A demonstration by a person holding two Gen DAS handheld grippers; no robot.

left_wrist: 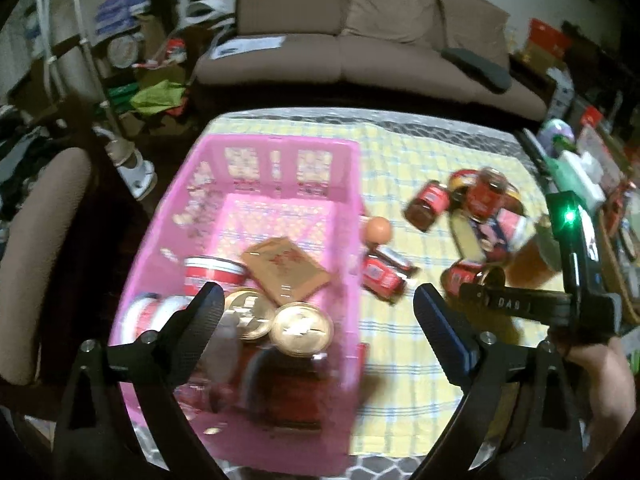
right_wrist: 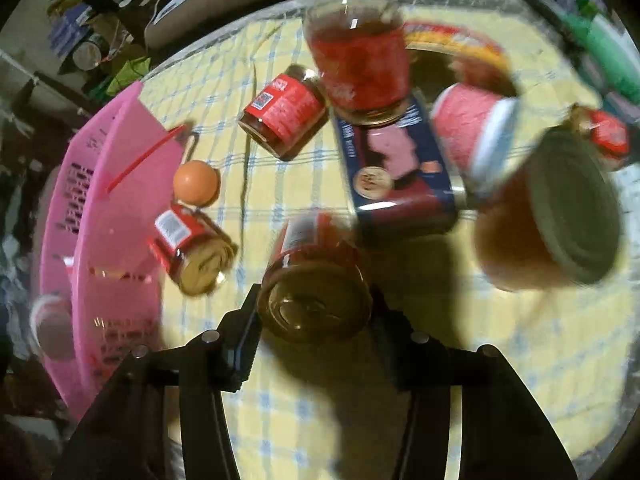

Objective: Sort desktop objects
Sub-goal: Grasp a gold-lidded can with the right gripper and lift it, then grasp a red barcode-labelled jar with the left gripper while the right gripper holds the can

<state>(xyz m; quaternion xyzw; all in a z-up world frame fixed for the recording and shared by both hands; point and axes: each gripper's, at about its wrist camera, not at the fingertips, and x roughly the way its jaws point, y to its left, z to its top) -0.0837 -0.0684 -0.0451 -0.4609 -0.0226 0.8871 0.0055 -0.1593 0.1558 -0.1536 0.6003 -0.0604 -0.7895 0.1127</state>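
Observation:
A pink basket stands on the yellow checked cloth and holds gold-lidded jars, a red-and-white tub and a brown packet. My left gripper is open and empty over the basket's near right side. My right gripper is shut on a red-labelled jar with a gold lid; it also shows in the left wrist view. More red jars, an orange ball, a blue tin and an amber jar lie on the cloth.
A brown sofa stands behind the table. A brown chair is at the left. Boxes and a green bottle crowd the table's right edge. The basket's wall is left of my right gripper.

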